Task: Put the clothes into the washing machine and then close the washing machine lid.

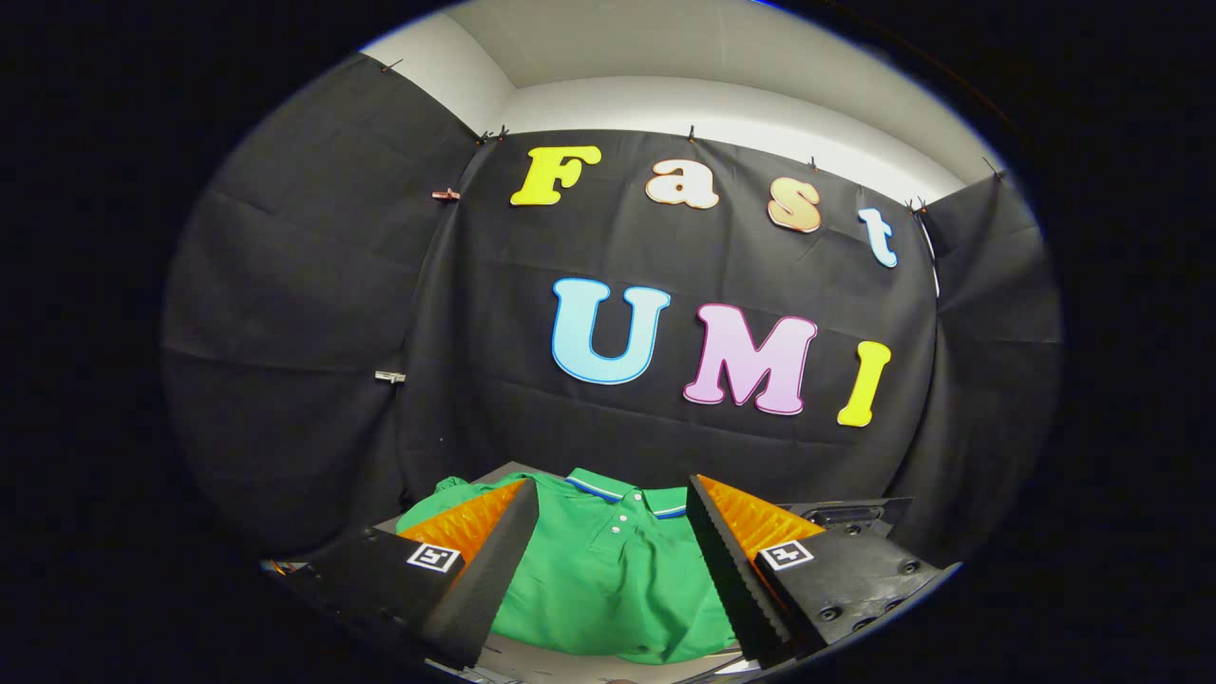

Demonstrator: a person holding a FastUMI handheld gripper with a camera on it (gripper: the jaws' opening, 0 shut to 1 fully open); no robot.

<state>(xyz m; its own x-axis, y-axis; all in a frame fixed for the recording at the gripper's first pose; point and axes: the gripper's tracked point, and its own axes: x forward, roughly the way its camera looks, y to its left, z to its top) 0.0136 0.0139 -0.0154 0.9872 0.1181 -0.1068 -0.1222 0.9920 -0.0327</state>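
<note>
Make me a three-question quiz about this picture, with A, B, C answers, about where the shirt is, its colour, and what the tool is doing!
1. Where does the shirt lie?
A. Between and just ahead of the tool's fingers
B. Hanging on the black cloth wall
C. On top of one finger

2. What colour is the shirt?
A. Red
B. Green
C. Yellow

3. How is the tool standing?
A. Shut on the shirt
B. Shut on nothing
C. Open

Answers:
1. A, the shirt is spread flat in the gap between the fingers.
2. B, its cloth is bright green, with a blue and white stripe on the collar.
3. C, the fingers stand wide apart, neither pressing on the cloth.
</note>
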